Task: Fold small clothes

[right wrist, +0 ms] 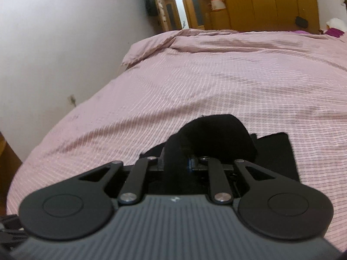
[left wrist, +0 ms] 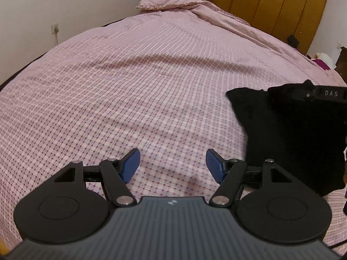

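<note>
Between right gripper [right wrist: 176,162] jaws, black garment [right wrist: 216,134]

We are reading only one text: the pale letters "DAS" on a black bar [left wrist: 329,94] that is showing at about three o'clock in the left wrist view. We are finding nothing else readable in either view; a small pale emblem on each grey housing is carrying no letters.

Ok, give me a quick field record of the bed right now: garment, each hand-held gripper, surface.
garment: black cloth, partly flat on the bed, one edge lifted
left hand-held gripper: open, empty, over bare bedding beside the cloth
right hand-held gripper: jaws closing, pinching a raised fold of the black cloth
surface: pink checked bedcover
</note>
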Tool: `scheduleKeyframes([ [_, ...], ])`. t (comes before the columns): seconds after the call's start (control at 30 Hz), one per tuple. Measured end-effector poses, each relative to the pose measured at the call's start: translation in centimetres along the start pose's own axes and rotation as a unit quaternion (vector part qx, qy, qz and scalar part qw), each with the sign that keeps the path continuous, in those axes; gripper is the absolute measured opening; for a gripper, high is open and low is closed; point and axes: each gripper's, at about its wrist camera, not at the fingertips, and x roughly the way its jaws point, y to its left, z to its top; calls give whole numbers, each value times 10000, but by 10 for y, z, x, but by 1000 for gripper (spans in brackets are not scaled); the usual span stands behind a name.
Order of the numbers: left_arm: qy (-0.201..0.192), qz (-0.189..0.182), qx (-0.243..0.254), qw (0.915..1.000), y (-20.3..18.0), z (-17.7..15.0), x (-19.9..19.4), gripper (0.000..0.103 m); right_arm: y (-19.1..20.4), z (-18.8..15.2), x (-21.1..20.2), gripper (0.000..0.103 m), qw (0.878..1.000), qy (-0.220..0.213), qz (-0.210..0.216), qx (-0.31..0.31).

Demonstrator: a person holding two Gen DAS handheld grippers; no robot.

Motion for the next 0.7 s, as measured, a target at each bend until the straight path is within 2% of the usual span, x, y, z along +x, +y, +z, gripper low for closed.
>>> scheduleKeyframes([
  [0.1, 9, -2, -89, 10000, 10, -3, 1, 72, 15, 0, 0, 18, 9999, -70, -72, -108],
  [0.23, -35, 24, -179, 9998, 23, -3, 2, 72, 46, 7, -8, 18, 9979, -332, 77, -549],
  [0.4, -12, 77, -317, 9995, 34, -3, 3, 72, 81, -10, 19, 18, 9934, 92, -144, -1137],
  [0.5, -28, 86, -271, 9996, 35, -6, 1, 72, 90, -25, 33, 23, 9918, 441, -19, -1203],
  [0.57, -26, 101, -237, 9997, 35, -7, 1, 72, 98, -32, 26, 29, 9883, 327, 11, -1487],
  [0.7, -18, 105, -247, 9996, 34, -6, 1, 72, 99, -38, -1, 30, 9860, 226, 416, -1601],
])
